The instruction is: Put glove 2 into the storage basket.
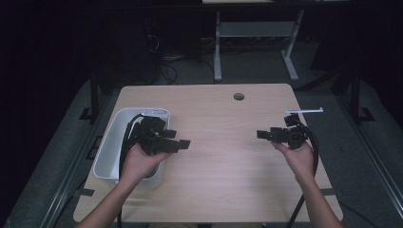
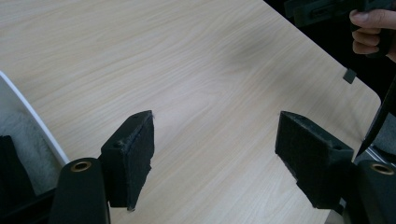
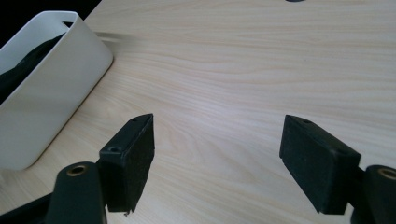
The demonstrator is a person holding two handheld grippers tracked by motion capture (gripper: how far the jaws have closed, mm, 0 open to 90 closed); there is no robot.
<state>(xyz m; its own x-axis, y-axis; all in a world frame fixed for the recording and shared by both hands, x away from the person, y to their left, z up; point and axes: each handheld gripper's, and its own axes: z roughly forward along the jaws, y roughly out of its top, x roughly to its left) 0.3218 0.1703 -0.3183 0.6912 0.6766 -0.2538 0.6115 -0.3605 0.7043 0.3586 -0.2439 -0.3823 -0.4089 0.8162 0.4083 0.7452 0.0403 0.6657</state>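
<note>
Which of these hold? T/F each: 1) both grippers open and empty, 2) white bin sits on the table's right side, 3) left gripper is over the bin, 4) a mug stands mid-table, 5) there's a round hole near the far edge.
1) True: the left gripper and right gripper both have jaws spread with only bare table between them.
2) False: the white bin sits at the table's left edge.
3) True: it is held above the bin's right rim.
4) False: the middle of the table is bare wood.
5) True: the round hole is near the far edge.
</note>
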